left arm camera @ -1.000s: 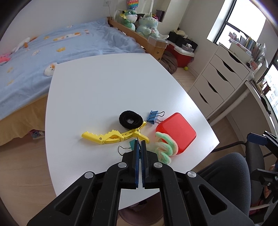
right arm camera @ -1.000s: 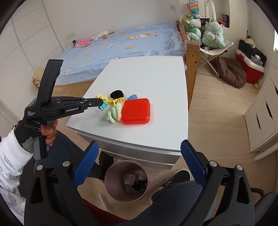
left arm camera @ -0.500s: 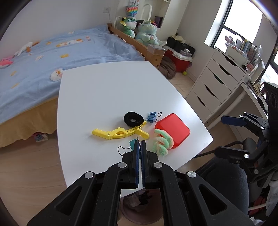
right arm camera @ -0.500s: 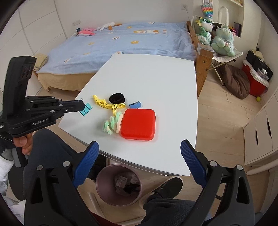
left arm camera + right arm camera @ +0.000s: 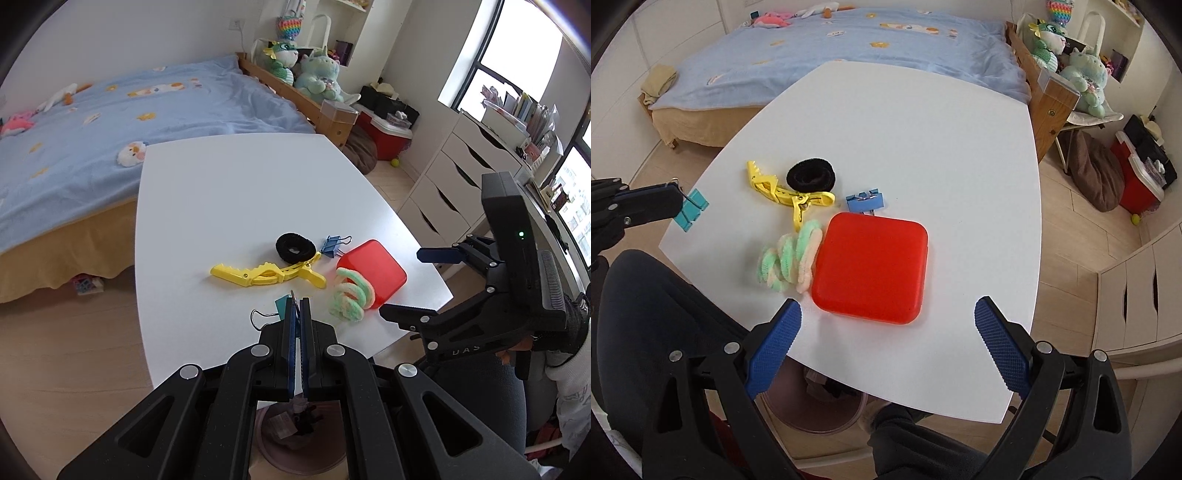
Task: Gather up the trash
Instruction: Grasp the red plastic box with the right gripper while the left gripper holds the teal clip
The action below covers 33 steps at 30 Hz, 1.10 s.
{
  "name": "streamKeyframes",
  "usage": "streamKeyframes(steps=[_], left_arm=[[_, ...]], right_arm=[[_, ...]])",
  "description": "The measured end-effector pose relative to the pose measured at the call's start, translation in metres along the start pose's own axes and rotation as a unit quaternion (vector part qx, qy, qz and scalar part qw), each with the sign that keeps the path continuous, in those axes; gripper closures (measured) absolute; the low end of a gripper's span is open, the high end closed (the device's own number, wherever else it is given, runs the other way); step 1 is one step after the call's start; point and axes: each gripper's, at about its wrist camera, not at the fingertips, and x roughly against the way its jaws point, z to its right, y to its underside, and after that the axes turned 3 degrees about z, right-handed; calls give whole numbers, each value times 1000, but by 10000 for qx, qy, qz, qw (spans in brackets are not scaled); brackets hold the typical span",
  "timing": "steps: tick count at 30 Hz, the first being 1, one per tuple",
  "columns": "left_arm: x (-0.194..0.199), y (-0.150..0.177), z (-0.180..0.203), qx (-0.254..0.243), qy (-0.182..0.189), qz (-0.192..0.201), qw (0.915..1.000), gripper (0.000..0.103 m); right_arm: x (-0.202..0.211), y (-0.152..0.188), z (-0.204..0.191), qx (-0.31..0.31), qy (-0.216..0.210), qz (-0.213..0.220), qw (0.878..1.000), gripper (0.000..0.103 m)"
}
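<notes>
Two views, catalogued. Left wrist: your left gripper (image 5: 297,306) pinched shut on the teal binder clip (image 5: 282,305), above the bin (image 5: 295,435); its thin grip could slip. "DAS" showed on your right gripper (image 5: 413,288). Right wrist: its jaws gaped wide, empty, before the red case (image 5: 870,268).

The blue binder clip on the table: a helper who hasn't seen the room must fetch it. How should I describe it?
Go to the white table by the bed and find the red square box. The blue binder clip lies at the box's far edge, beside the black hair tie. It is darker blue than the teal clip held in the left tongs.
</notes>
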Motion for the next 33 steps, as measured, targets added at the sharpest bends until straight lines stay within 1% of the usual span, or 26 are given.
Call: streamKeyframes(steps=[8, 19, 20, 21, 23, 24, 27, 33], left_arm=[[2, 4, -4, 67, -6, 12, 10000, 102], [4, 7, -8, 97, -24, 16, 9999, 102], [4, 7, -7, 92, -30, 15, 10000, 102], [4, 7, -7, 88, -32, 16, 10000, 102], [4, 7, -8, 98, -21, 14, 9999, 102], [4, 7, -7, 98, -18, 13, 9999, 102], [4, 8, -8, 69, -10, 11, 10000, 102], [8, 11, -4, -33, 31, 38, 10000, 102]], right_arm=[[-14, -11, -1, 39, 159, -59, 9998, 10], [-24, -24, -6, -67, 179, -74, 9998, 10], [-25, -24, -6, -70, 189, -73, 9998, 14], [-26, -25, -7, -68, 204, -87, 9997, 22], [-26, -25, -7, -100, 195, -99, 9997, 24], [-26, -26, -6, -117, 199, -97, 9997, 28], [-24, -26, -7, -123, 208, -69, 9997, 35], [-15, -22, -3, -153, 160, 73, 9997, 37]])
